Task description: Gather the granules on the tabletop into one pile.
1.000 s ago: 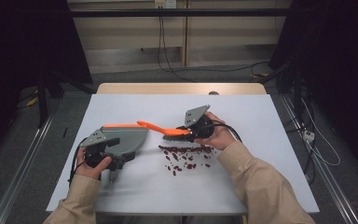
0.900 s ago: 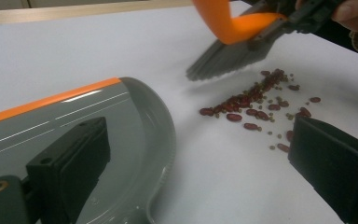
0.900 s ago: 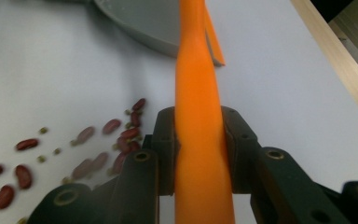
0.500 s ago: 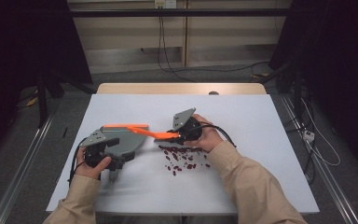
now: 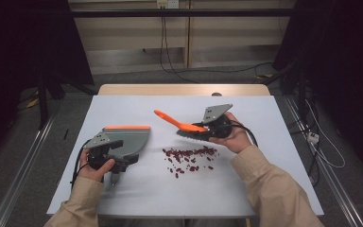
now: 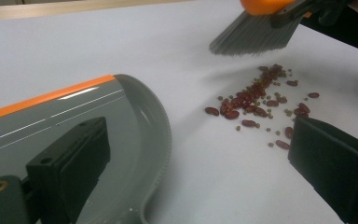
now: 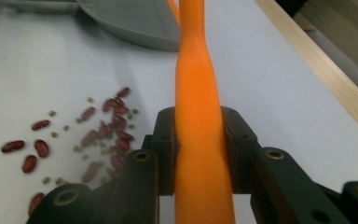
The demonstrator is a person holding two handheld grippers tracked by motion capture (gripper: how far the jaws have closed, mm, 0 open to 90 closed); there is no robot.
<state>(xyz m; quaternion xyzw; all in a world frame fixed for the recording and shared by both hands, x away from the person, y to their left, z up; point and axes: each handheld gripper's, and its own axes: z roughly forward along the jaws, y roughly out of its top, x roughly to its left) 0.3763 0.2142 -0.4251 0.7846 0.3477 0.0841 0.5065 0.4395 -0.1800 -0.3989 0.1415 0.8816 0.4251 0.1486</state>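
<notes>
My right gripper (image 5: 209, 128) (image 7: 199, 128) is shut on the orange handle of a brush (image 5: 172, 119) (image 7: 198, 88). The brush's grey bristles (image 6: 256, 35) hang just above the table, beyond the right end of a scatter of red beans (image 5: 189, 157) (image 6: 256, 98) (image 7: 105, 126). A grey dustpan (image 5: 131, 139) (image 6: 74, 112) (image 7: 135, 21) with an orange lip lies left of the beans. My left gripper (image 5: 120, 166) (image 6: 200, 163) stands open. One jaw lies over the pan and the other over bare table.
The white table (image 5: 264, 189) ends in a wooden strip (image 5: 184, 90) at the far edge. Small greenish bits lie among the beans. Black cables trail from both grippers. Dark floor, rails and cables surround the table.
The right gripper swept the brush left toward the dustpan, then drew it back to the right and slightly up. The left gripper and the dustpan stayed put.
</notes>
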